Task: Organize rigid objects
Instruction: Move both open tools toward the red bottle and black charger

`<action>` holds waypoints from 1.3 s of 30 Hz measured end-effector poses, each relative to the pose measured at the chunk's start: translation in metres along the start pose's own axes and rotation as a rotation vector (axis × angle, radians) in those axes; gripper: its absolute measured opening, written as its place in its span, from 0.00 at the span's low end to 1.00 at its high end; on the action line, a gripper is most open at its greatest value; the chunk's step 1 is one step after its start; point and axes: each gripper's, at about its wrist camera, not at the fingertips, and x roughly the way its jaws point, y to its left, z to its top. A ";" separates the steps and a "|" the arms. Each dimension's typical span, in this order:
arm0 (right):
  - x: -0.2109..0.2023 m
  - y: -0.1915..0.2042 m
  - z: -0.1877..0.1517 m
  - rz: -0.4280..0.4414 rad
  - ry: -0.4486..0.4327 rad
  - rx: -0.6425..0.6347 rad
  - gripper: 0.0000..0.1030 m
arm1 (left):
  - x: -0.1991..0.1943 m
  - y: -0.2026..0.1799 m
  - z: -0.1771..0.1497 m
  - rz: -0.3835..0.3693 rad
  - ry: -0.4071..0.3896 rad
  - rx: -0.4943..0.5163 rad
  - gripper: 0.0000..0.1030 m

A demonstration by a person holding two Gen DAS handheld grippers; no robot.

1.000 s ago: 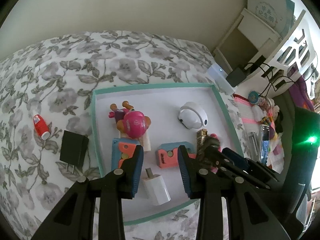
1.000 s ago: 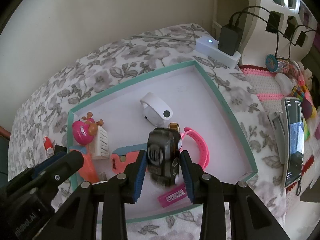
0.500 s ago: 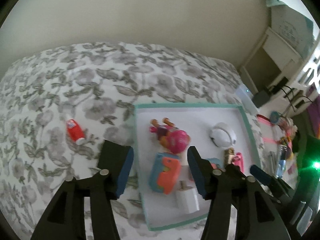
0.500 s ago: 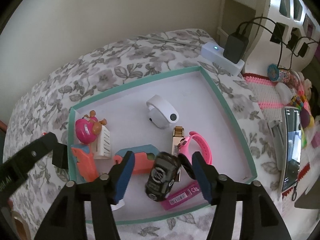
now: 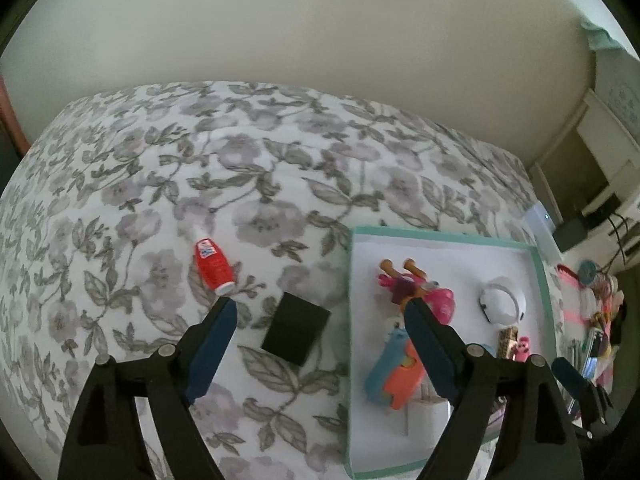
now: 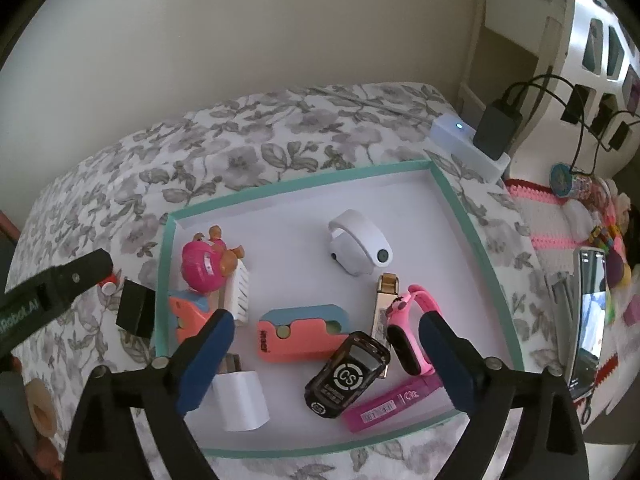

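Lying on the floral bedspread (image 5: 280,168), a glossy red cylindrical bottle (image 5: 214,267) sits left of a matte black boxy charger (image 5: 296,329), which lies between the spreading fingers of the left tool (image 5: 316,318), untouched. Right of it, the teal-rimmed white cardboard tray (image 6: 452,196) holds smooth plastic items. There the right tool (image 6: 326,330) is also opening, its blue pads clear of the shiny black oval fob (image 6: 347,374) lying flat between them.
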 end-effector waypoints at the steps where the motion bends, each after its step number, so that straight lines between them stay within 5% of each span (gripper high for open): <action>1: 0.000 0.001 0.000 0.000 -0.001 -0.003 0.96 | 0.000 0.003 0.000 0.003 -0.001 -0.007 0.85; 19: -0.013 0.049 0.007 0.131 -0.059 -0.083 1.00 | 0.007 0.098 0.015 0.056 -0.008 -0.247 0.94; 31: -0.002 0.112 0.020 0.267 -0.029 -0.122 1.00 | 0.041 0.131 0.019 0.052 0.090 -0.261 0.94; 39: 0.020 0.133 0.024 0.237 0.011 -0.174 1.00 | 0.076 0.136 0.025 0.047 0.142 -0.262 0.94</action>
